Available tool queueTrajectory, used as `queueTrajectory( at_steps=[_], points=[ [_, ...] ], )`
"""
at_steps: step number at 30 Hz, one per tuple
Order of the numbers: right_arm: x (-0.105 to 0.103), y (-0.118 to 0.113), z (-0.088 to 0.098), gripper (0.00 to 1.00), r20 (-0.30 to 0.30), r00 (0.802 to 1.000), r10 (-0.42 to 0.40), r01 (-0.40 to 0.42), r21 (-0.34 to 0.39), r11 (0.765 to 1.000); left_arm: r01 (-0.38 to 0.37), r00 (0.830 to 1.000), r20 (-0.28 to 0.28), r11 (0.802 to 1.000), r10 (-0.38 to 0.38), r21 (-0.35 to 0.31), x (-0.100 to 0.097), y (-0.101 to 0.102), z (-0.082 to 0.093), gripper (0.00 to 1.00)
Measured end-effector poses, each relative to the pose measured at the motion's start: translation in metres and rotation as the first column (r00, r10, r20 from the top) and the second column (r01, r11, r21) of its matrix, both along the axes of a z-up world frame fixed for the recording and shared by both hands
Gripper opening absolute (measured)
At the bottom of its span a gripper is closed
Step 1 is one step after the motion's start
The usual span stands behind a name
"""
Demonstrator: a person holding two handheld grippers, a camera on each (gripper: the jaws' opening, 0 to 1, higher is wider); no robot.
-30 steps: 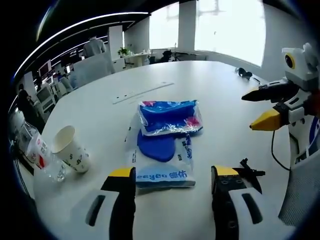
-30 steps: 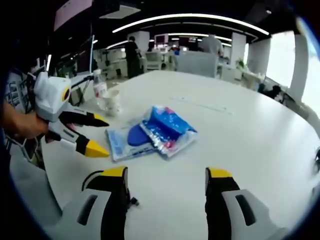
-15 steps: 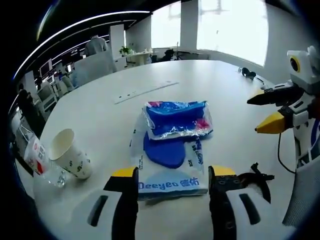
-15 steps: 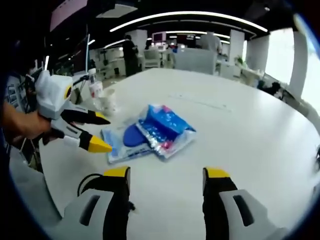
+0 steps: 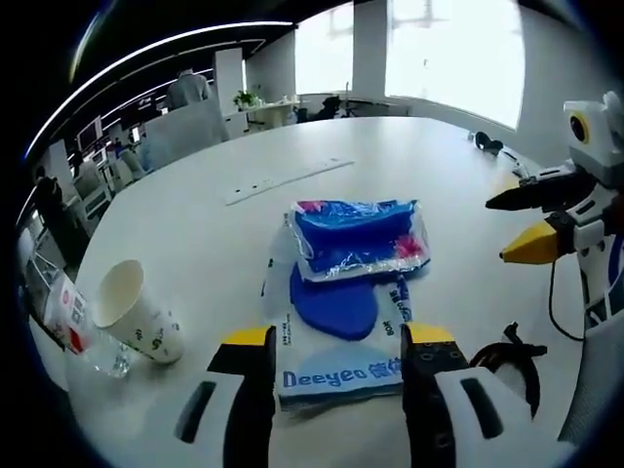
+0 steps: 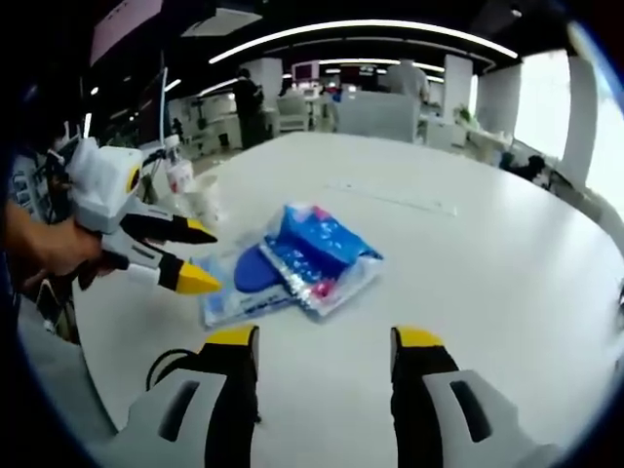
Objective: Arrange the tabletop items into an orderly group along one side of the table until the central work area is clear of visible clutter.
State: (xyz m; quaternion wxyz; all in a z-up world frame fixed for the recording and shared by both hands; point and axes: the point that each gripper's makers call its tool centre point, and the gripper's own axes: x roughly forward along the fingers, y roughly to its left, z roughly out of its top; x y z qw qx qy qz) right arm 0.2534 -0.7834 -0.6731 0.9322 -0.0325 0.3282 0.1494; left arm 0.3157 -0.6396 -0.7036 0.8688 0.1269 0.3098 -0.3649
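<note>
Large white round-edged bench (image 5: 409, 156): the far half is bare and open on all sides. A thin pale seam or strip (image 5: 288, 180) runs across it beyond the packets.

Two packets lie near the middle, toward the near edge. A flat white plastic packet printed "Deeyeo" with a blue oval window (image 5: 336, 331) lies underneath; a crinkled blue-and-clear plastic packet with pink marks (image 5: 359, 236) lies partly on top of its far end, overlapping it. In the right gripper view the same pair, white packet (image 6: 234, 288) and blue packet (image 6: 317, 255), sit left of centre, with bare bench surface to their right and toward the camera.

Left gripper (image 5: 336, 356): its yellow-tipped black fingers (image 5: 246, 343) stand wide apart, one on either side of the near end of the white packet. Whether they touch the packet cannot be told. In the right gripper view this gripper (image 6: 190, 255) is held by a person's hand (image 6: 49, 255), with both tips near the packet's left end.

Right gripper (image 6: 327, 341): fingers wide apart, nothing between them, over bare bench short of the packets. In the left gripper view it (image 5: 531, 219) is off to the right, well apart from the packets.

A white printed paper cup (image 5: 136, 317) stands tilted near the left bench edge, just beside a clear plastic bottle with a red label (image 5: 73, 322). A black cable (image 5: 507, 353) lies near the right finger
</note>
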Motion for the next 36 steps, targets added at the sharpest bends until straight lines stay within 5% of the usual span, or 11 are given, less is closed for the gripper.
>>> queueTrajectory(
  at_steps=[26, 36],
  points=[
    [0.024, 0.004, -0.016, 0.37, -0.005, 1.000, -0.012, 0.012, 0.023, 1.000, 0.011, 1.000, 0.014, 1.000, -0.011, 0.006, 0.027, -0.007, -0.010, 0.35],
    [0.032, 0.003, -0.024, 0.30, -0.015, 0.999, -0.051, 0.051, 0.052, 0.997, 0.034, 0.998, 0.059, 0.999, -0.036, 0.026, 0.041, -0.014, -0.008, 0.22]
  ],
)
